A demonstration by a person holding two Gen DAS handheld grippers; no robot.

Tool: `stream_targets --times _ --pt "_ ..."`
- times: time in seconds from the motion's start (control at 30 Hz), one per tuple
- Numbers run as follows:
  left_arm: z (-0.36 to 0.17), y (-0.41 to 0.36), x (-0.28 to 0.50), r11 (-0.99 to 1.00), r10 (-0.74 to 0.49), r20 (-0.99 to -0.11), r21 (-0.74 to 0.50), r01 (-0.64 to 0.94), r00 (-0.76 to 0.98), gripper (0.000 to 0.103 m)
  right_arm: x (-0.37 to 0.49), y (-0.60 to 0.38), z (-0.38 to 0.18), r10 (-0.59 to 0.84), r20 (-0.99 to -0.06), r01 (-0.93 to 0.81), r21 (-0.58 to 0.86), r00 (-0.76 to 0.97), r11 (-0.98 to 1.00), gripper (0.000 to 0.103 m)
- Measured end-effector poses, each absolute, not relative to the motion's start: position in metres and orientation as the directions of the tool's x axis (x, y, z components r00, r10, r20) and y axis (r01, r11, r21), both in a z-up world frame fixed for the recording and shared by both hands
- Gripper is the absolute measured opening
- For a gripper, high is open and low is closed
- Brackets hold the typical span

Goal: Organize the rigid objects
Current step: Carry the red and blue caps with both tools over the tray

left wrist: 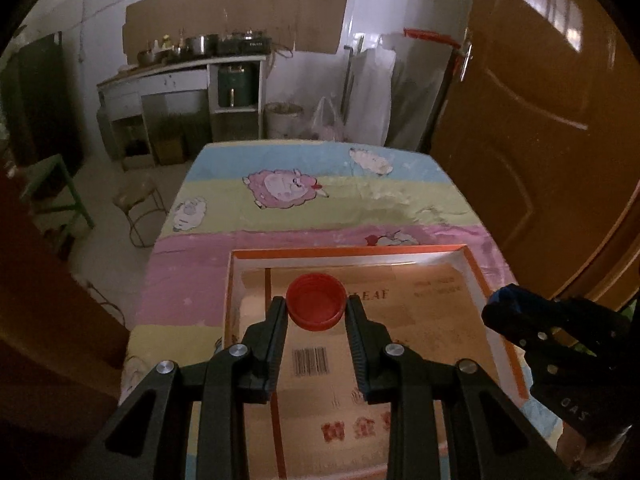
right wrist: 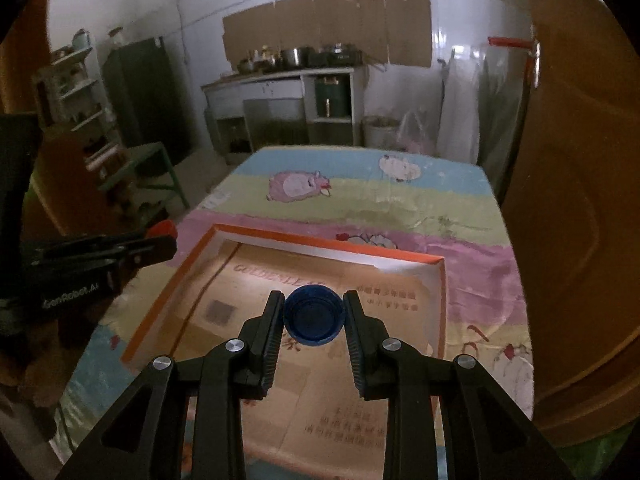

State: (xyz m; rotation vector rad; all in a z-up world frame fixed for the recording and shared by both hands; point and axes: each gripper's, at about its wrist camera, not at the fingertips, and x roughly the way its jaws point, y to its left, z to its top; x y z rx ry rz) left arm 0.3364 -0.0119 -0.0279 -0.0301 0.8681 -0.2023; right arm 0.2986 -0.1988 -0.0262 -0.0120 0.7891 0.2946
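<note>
Both caps are in the carry-and-place step: the left tongs (left wrist: 316,307) pinch a red bottle cap (left wrist: 316,301) and the right tongs (right wrist: 314,305) pinch a blue bottle cap (right wrist: 314,315), each held in the air above the orange-rimmed cardboard tray (right wrist: 168,276) on the cartoon-sheep cloth (right wrist: 360,196) covering the desk. The likely next move is to lower each cap onto the tray floor and spread the tongs, keeping the two apart.

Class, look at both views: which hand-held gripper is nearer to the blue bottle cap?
Right. The right hand-held gripper holds the blue bottle cap between its fingers; the left hand-held gripper is off to its side, gripping a red cap.
</note>
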Motion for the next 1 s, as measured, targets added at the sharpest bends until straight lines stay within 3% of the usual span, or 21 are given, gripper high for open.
stream_targets --times 0.33,0.9,1.0 --pt "-0.076 -0.023 0.382 0.985 -0.147 -0.806 -0.068 0.156 0.574 0.03 0.366 -0.198 -0.077 0.242 -0.776 -0.251 0.111 0.582 0.962 0.03" --pt "-0.121 -0.029 0.396 0.981 -0.127 -0.855 -0.035 0.188 0.503 0.031 0.38 -0.193 -0.114 0.21 -0.826 -0.234 0.097 0.523 0.967 0.031" --pt "-0.121 -0.028 0.395 0.981 -0.131 -0.855 -0.039 0.191 0.502 0.034 0.38 -0.192 -0.116 0.195 -0.836 -0.233 0.084 0.512 0.969 0.038"
